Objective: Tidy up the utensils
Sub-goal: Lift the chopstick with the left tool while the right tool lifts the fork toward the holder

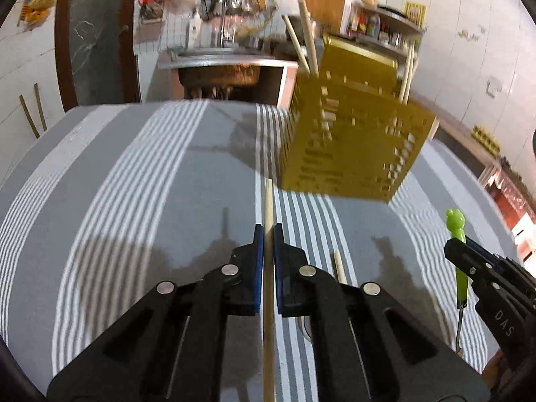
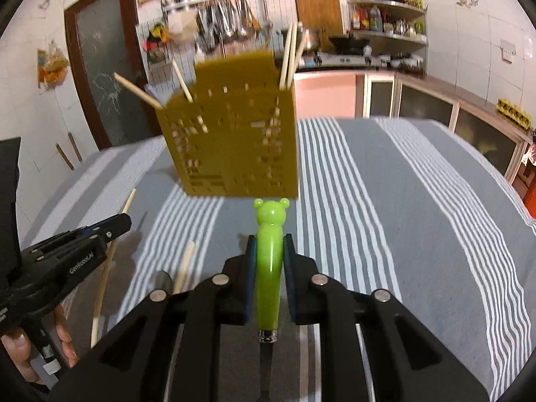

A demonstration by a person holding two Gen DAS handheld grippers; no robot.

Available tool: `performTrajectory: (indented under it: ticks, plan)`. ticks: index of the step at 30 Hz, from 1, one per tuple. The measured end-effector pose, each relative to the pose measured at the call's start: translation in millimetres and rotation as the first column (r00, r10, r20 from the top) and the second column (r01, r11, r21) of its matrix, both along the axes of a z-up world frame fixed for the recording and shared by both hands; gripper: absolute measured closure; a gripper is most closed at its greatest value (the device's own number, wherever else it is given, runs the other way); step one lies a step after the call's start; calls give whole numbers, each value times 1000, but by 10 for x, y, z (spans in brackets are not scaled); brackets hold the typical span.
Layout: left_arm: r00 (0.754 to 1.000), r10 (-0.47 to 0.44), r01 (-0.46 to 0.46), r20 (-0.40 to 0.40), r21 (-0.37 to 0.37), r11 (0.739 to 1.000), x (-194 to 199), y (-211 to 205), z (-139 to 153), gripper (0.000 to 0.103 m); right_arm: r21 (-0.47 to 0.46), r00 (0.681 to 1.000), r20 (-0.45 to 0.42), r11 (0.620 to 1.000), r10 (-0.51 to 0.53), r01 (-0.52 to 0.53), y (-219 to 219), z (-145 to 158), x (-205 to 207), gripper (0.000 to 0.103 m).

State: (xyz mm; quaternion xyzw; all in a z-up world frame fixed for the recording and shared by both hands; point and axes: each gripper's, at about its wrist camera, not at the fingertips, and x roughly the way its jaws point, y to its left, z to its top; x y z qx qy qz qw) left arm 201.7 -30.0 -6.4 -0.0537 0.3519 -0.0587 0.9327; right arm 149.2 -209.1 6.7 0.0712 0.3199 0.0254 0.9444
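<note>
Both loaded: my left claw [image 1: 268, 231] is clamped on a chopstick [image 1: 268, 201], my right claw [image 2: 269, 244] on the green bear-handled utensil [image 2: 269, 234]. The yellow holder [image 2: 231, 147] stands just beyond on the tabletop [image 2: 418, 201]. Next I'd lift and tip them in.

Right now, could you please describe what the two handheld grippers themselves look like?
Both are matte black plastic with angular linkage arms, round silver pivot pins and blue pads lining the fingers. The left gripper carries white "GenRobot.AI" lettering on its side, seen from the right wrist view. The right gripper shows white letters "DAS" on its body. A bare hand grips the left handle; no sleeve visible.
</note>
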Motion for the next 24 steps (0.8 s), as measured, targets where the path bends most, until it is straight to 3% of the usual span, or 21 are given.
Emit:
performTrajectory:
  ticks: [15,24]
  plan:
    - [973,37,-33,229,-21,999,-209,208,397,99,18,969,243,999,-50,47,-104,275,-347,87]
    - [950,49,-40,308,-37,999,-352,265,510,99,14,947,318,999,-53,51,-123,368,-513,87]
